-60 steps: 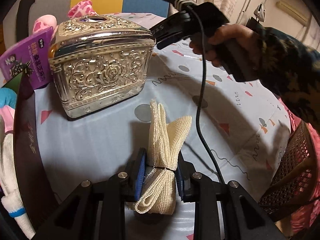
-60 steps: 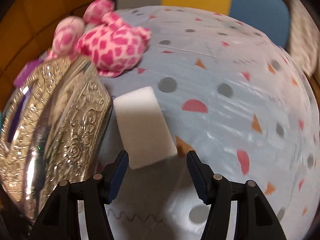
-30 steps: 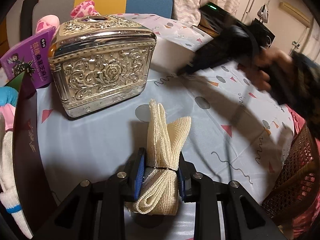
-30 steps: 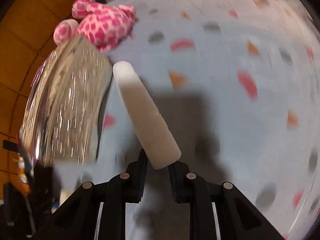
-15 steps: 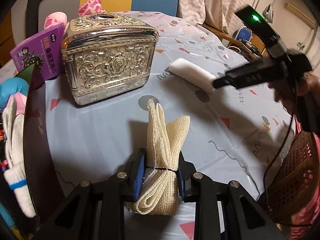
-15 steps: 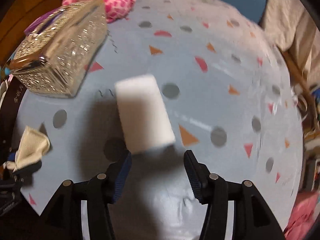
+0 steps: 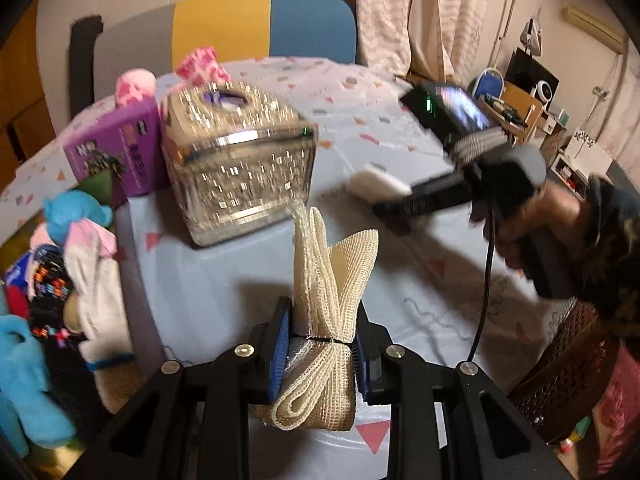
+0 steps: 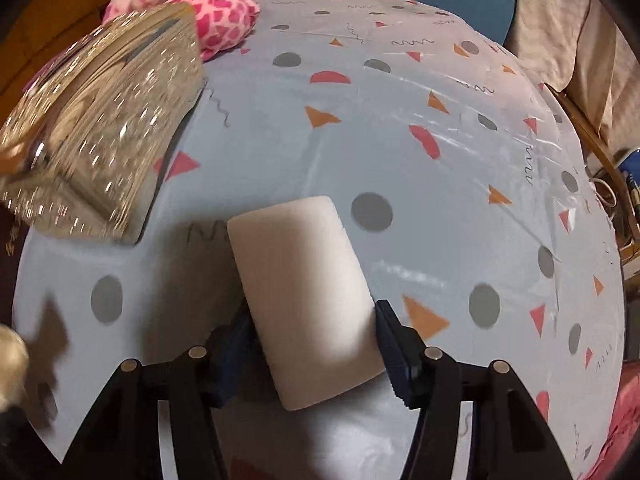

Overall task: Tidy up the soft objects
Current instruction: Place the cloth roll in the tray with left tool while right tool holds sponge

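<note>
Left gripper (image 7: 320, 344) is clamped on the mesh cloth (image 7: 326, 280), right gripper (image 8: 312, 344) hugs the white sponge (image 8: 304, 292) broadside; next I'd guess both go to the soft pile (image 7: 60, 280) at 9 o'clock.

We are seeing a cream, open-weave mesh cloth (image 7: 324, 320), folded into a bundle, standing upright above the near edge of the patterned tablecloth. A white rectangular foam sponge (image 8: 308, 292) is lying lengthwise over the cloth's middle, its flat face up.
</note>
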